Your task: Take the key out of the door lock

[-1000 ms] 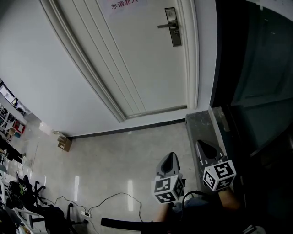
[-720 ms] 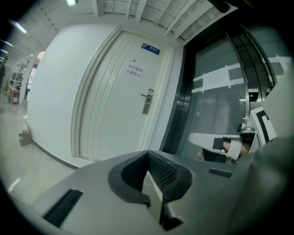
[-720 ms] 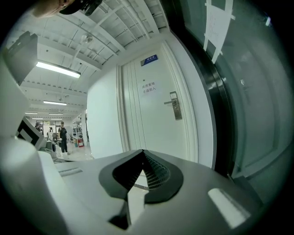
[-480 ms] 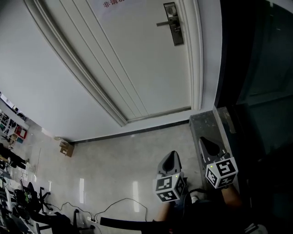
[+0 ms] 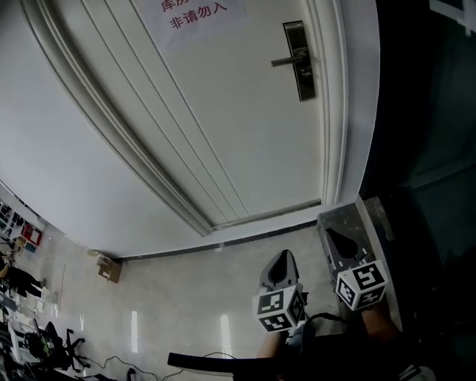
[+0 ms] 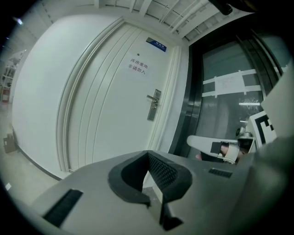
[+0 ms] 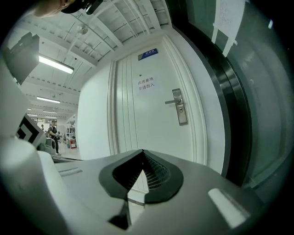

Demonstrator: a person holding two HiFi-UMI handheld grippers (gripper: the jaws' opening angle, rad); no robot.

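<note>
The white door (image 5: 223, 111) carries a metal lock plate (image 5: 300, 59) with a lever handle pointing left; it also shows in the left gripper view as lock plate (image 6: 153, 104) and in the right gripper view as lock plate (image 7: 180, 106). No key can be made out at this distance. Both grippers hang low near the floor, far from the lock. My left gripper (image 5: 281, 262) is shut and holds nothing, as is my right gripper (image 5: 335, 239). Up close, the left gripper (image 6: 148, 155) and right gripper (image 7: 143, 155) each have their jaws closed tip to tip.
A dark glass panel (image 5: 424, 111) stands right of the door frame, with a grey stone sill (image 5: 349, 219) at its foot. A small cardboard box (image 5: 108, 269) sits by the wall at left. A red-lettered notice (image 5: 192, 13) is on the door. Office clutter fills the far lower left.
The head view has swung so the door and lock sit lower and further right in frame. Both grippers stay low and shut, almost unmoved.
</note>
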